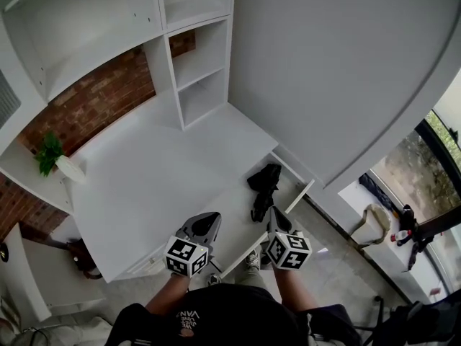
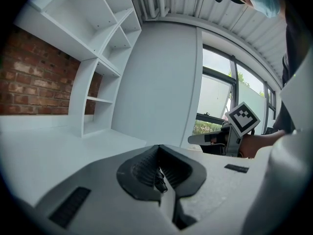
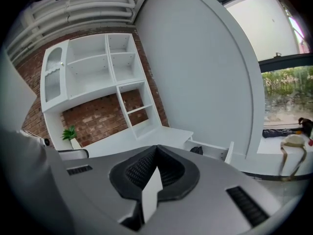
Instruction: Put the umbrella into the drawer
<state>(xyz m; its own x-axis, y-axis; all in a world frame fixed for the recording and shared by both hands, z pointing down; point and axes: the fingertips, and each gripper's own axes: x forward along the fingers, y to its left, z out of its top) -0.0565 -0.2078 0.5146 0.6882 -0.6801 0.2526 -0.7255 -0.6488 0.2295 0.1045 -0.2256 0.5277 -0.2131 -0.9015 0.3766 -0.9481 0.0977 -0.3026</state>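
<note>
**A:** Item one, the black folding umbrella (image 1: 263, 187). Location?

**B:** Folded, lying lengthwise inside the open drawer (image 1: 300, 195) at the right end of the desk (image 1: 144, 179). Neither tool grips it.

**A:** Item two, left gripper (image 1: 208, 222)?

**B:** Jaws clenched together with nothing between them. It is held over the desk's near edge, to the left of the drawer.

**A:** Item three, right gripper (image 1: 276, 220)?

**B:** Also clenched and empty. It sits at the near side of the drawer, just beside the umbrella's near end and apparently clear of it.

**A:** Other stock?

**B:** White shelving unit (image 1: 202, 63) at the back of the desk, and a potted plant (image 1: 52, 156) on a side ledge.

**A:** Step in hand?

**B:** By my judgement the placing is done, since the umbrella already lies in its compartment. The drawer stands pulled out.

**A:** Next move?

**B:** If the drawer is to be closed, set a shut gripper against its front panel and push straight in. First check that the umbrella lies below the rim so it does not snag.
</note>
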